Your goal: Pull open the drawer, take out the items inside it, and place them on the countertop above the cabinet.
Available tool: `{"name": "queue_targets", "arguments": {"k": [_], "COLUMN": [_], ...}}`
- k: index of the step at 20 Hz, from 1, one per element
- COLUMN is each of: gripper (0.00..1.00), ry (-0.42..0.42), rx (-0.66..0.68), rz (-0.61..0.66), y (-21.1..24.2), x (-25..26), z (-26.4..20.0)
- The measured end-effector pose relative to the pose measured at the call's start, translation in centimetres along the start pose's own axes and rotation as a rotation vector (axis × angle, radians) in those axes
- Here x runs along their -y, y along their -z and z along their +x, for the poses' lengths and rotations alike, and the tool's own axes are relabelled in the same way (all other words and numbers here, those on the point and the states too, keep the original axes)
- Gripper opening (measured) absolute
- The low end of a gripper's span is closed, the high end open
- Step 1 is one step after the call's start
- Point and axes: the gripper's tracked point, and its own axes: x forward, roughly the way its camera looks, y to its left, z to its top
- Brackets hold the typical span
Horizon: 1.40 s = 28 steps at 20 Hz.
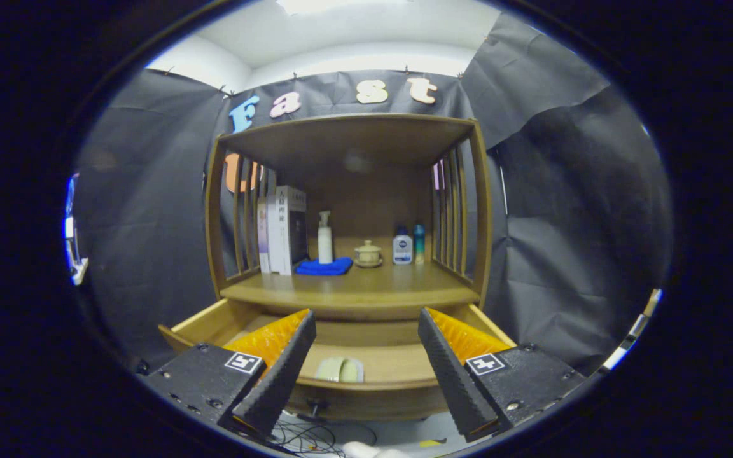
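Gripper [366, 375] fingers are held wide apart, empty. Between them, a pale item [340, 369] is seen in the open drawer [366, 381].

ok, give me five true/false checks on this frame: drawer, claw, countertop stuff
1. The drawer is pulled open. True.
2. The claw is shut on the pale item. False: its fingers stand wide apart, holding nothing; the item lies in the drawer between them.
3. The pump bottle stands on the blue cloth. True.
4. The books lie flat in the drawer. False: they stand upright on the countertop, beside the cloth.
5. A lidded cup sits between the pump bottle and two small bottles. True.
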Motion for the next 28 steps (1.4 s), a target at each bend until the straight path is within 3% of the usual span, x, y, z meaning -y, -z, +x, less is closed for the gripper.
{"name": "queue_targets", "arguments": {"k": [4, 7, 13, 17, 21, 28], "gripper": [1.0, 1.0, 0.98, 0.96, 0.86, 0.69], "ry": [-0.054, -0.118, -0.116, -0.115, -0.101, -0.046], "rx": [-0.059, -0.204, -0.544, -0.772, -1.005, -1.151], "rz": [-0.035, -0.031, -0.109, -0.14, -0.046, 0.008], "y": [-4.3, -4.6, 1.0, 5.9, 12.3, 16.1], "x": [-1.8, -5.1, -6.2, -6.1, -6.7, -5.0], "z": [4.2, 8.6, 14.2, 14.5, 14.0, 12.7]}}
